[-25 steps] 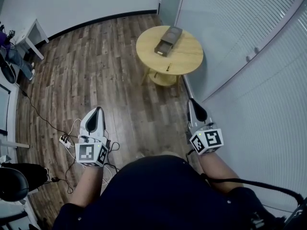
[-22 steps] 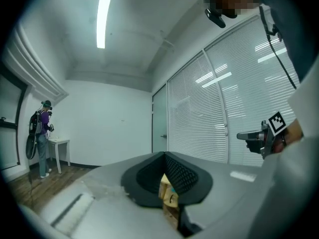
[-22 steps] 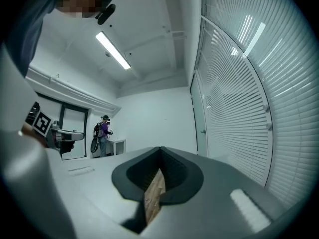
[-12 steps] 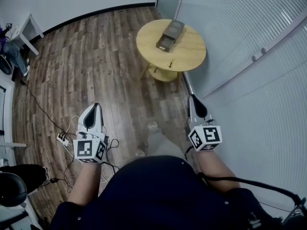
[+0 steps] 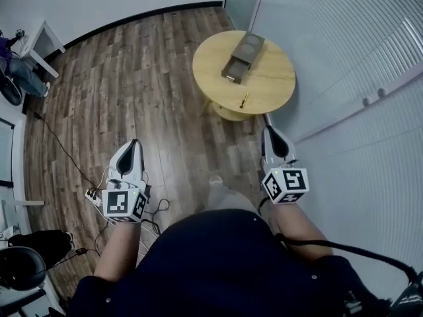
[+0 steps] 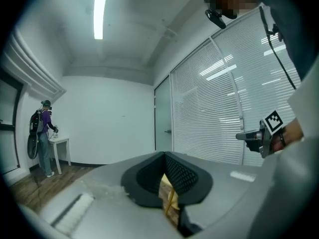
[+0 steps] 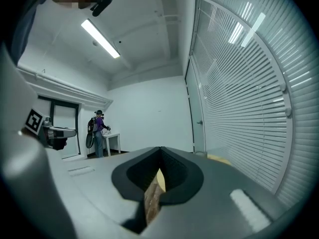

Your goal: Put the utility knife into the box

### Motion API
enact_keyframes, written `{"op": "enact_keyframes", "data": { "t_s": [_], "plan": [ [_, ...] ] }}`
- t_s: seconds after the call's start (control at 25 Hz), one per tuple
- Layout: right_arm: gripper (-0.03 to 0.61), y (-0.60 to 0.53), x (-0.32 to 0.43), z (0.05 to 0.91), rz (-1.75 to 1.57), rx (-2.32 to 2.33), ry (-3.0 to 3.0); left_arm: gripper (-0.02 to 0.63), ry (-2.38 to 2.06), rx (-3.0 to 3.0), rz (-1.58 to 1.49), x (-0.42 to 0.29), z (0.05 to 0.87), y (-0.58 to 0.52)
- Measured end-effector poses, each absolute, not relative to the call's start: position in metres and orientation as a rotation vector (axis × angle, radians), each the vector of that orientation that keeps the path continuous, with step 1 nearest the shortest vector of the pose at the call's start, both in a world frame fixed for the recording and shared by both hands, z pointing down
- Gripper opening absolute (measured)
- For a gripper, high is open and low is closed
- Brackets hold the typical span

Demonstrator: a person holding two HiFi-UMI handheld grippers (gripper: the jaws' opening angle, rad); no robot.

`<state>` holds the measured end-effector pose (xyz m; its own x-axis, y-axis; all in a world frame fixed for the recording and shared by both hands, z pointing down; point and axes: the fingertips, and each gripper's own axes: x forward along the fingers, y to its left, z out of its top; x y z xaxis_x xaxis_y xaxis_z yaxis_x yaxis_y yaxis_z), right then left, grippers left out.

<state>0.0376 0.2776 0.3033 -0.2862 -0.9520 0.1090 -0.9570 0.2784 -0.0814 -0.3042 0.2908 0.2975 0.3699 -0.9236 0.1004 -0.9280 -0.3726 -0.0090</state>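
Observation:
In the head view a round wooden table (image 5: 272, 94) stands ahead on the plank floor. On it lies an oblong grey-brown box (image 5: 242, 57), and nearer me a small utility knife (image 5: 244, 100) by the table's front edge. My left gripper (image 5: 135, 144) is over the floor, well short and left of the table, with nothing in it. My right gripper (image 5: 269, 133) is just short of the table's front edge, also without anything. In the left gripper view the left gripper (image 6: 164, 156) shows its tips meeting. The right gripper (image 7: 160, 151) looks the same in its own view.
A wall of white blinds (image 5: 357, 78) runs close along my right. Cables and a power strip (image 5: 93, 197) lie on the floor by my left hand. A black chair (image 5: 20, 266) is at lower left. A person with a backpack (image 6: 42, 128) stands at a small white table (image 5: 45, 39).
I have walked toward the round table: it looks larger and nearer, and both grippers have come forward with me. Both stay shut and empty.

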Motion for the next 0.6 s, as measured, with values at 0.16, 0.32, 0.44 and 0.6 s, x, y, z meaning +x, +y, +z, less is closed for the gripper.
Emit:
{"op": "enact_keyframes", "data": {
  "t_s": [0.16,0.32,0.44,0.6],
  "plan": [
    [0.009,0.227,0.053,0.296,0.204,1.833,-2.512,0.003,-1.749,2.567,0.141,-0.284,0.284,0.245],
    [0.009,0.189,0.064,0.29,0.193,1.786,-2.551,0.003,-1.772,2.563,0.158,-0.267,0.279,0.209],
    [0.009,0.158,0.079,0.295,0.208,1.767,-2.573,0.003,-1.788,2.555,0.158,-0.249,0.282,0.183],
    [0.009,0.126,0.089,0.306,0.241,1.739,-2.584,0.003,-1.797,2.523,0.162,-0.233,0.29,0.159]
  ]
}}
